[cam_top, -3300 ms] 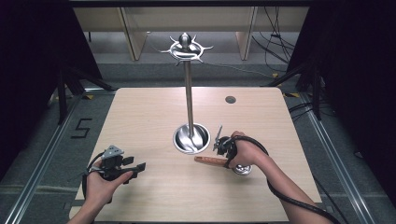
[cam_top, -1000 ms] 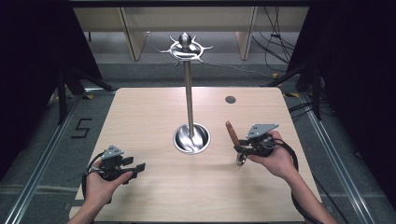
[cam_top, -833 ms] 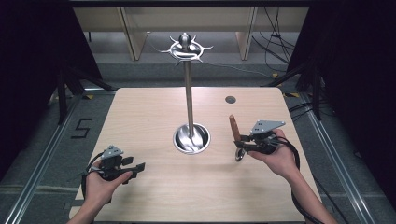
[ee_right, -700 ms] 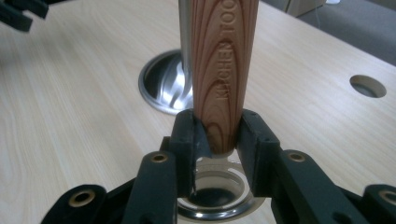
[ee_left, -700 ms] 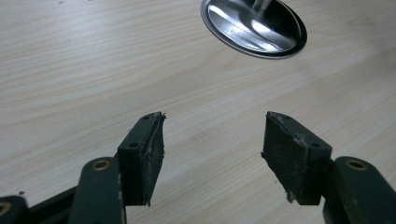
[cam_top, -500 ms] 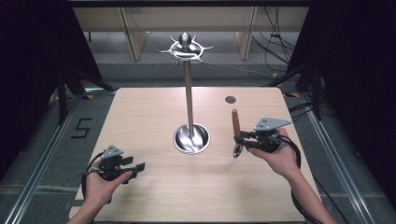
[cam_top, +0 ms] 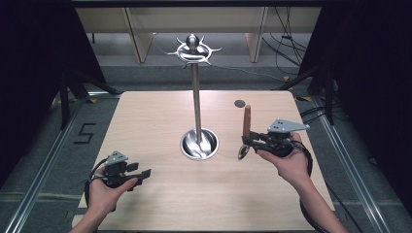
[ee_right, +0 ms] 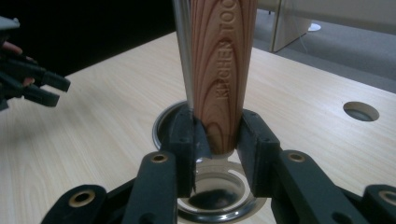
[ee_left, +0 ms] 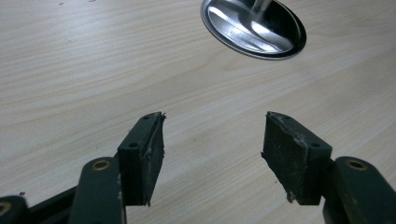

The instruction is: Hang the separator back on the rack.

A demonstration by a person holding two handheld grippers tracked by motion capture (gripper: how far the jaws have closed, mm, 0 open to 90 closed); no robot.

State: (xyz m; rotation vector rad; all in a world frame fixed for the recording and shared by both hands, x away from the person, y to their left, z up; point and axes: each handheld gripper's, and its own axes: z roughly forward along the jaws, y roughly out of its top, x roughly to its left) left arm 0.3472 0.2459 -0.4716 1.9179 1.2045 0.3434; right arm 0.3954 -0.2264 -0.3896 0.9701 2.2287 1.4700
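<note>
The right gripper [cam_top: 248, 141] is clamped on a kitchen tool with a reddish wooden handle and a shiny round metal end [cam_top: 246, 125]. In the high view the handle stands straight up above this gripper, and the shiny round end hangs just under it, close over the light wooden table [cam_top: 145, 116]. In the right gripper view the two black pads [ee_right: 187, 140] press on the bottom of the wooden handle [ee_right: 222, 70] from both sides, and the round metal end [ee_right: 217, 191] sits just below them. The tall silver metal stand with a round dish-shaped base and spiky hooks on top [cam_top: 197, 104] is near the right gripper, toward the middle of the table. A small round dark hole in the table [cam_top: 239, 103] lies a little way behind the right gripper. The left gripper [cam_top: 136, 174] is well apart from the tool, low over the near edge of the table. In the left gripper view its black pads [ee_left: 144, 156] stand wide apart with only bare table between them, and the stand's shiny base [ee_left: 254, 25] lies ahead of them.
</note>
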